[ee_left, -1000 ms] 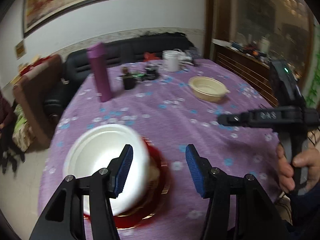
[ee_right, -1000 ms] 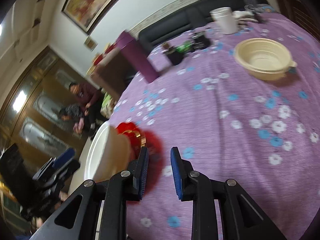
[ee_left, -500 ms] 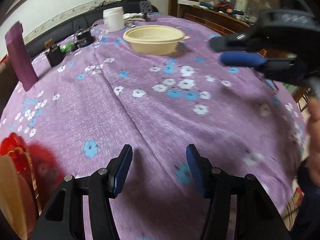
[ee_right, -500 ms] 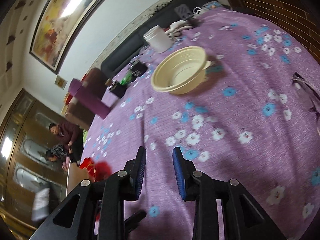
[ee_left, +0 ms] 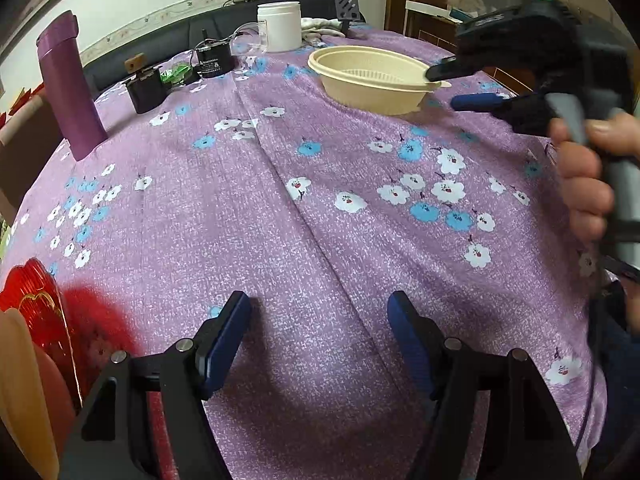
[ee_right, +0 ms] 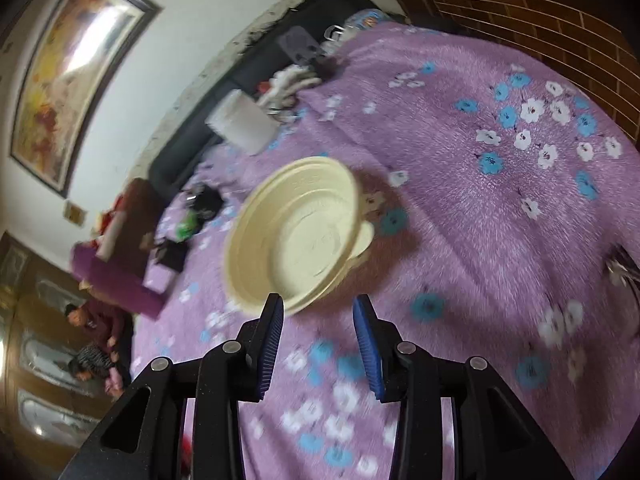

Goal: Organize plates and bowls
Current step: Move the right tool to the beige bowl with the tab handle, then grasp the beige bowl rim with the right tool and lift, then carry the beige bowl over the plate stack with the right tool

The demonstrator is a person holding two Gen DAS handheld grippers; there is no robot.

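Observation:
A cream bowl (ee_left: 370, 78) with a small handle sits on the purple flowered tablecloth (ee_left: 280, 208) at the far right. My right gripper (ee_right: 318, 316) is open and empty, just short of the bowl's near rim (ee_right: 296, 236); it also shows in the left wrist view (ee_left: 460, 86) beside the bowl. My left gripper (ee_left: 318, 320) is open and empty over bare cloth. A red plate (ee_left: 38, 308) with the edge of a pale bowl (ee_left: 20, 392) on it lies at the left edge.
A purple flask (ee_left: 68, 88) stands at the back left. A white jar (ee_left: 279, 26), black boxes (ee_left: 146, 88) and cables lie at the far side. A dark sofa runs behind the table. People sit far left in the right wrist view (ee_right: 100, 320).
My right gripper has moved up to the cream bowl and opened wider. My left gripper has swung away from the white bowl and red plate toward the table's middle.

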